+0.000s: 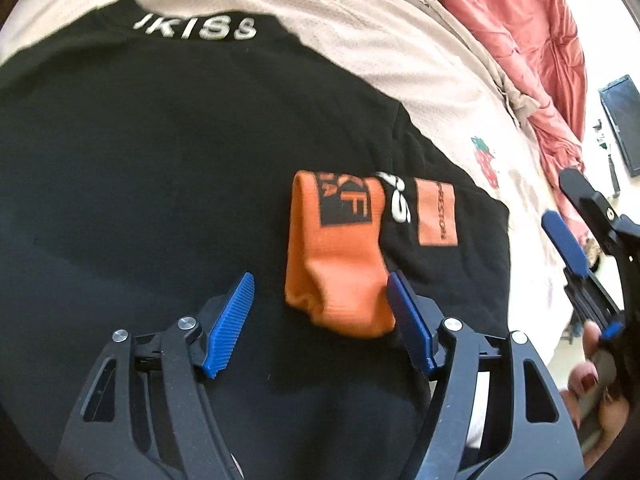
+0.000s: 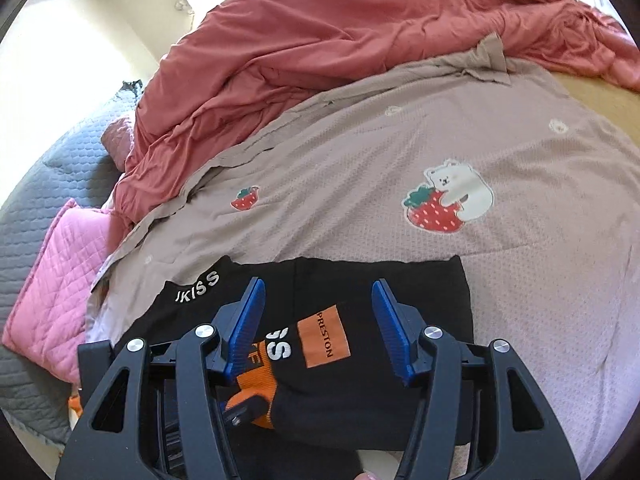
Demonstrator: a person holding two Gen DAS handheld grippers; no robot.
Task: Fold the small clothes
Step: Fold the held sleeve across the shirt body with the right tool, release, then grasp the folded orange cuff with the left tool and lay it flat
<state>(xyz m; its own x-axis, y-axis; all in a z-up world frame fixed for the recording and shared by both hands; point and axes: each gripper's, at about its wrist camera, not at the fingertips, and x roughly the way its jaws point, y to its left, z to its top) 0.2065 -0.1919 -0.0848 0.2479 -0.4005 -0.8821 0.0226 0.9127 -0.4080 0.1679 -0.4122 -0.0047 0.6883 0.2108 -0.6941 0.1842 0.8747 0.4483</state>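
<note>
A black top [image 1: 152, 168] with white "UKISS" lettering lies flat on the bed cover, also in the right wrist view [image 2: 420, 320]. An orange ribbed cuff [image 1: 340, 264] is folded over onto it, next to an orange "PRESTON" patch [image 1: 437, 214]. My left gripper [image 1: 320, 280] is open just above the cloth. The orange cuff lies between its blue pads; the right pad [image 1: 408, 320] touches the cuff's edge and the left pad stands apart. My right gripper [image 2: 318, 286] is open above the patch [image 2: 323, 337] with nothing in its jaws. It also shows at the right edge [image 1: 568, 240] of the left wrist view.
The bed cover [image 2: 400, 152] is pale mauve with strawberry and bear pictures. A rumpled coral duvet [image 2: 340, 32] lies behind it. A pink quilted pillow [image 2: 60, 280] and a grey quilt [image 2: 32, 216] are at the left. A hand with dark red nails [image 1: 592, 384] holds the right gripper.
</note>
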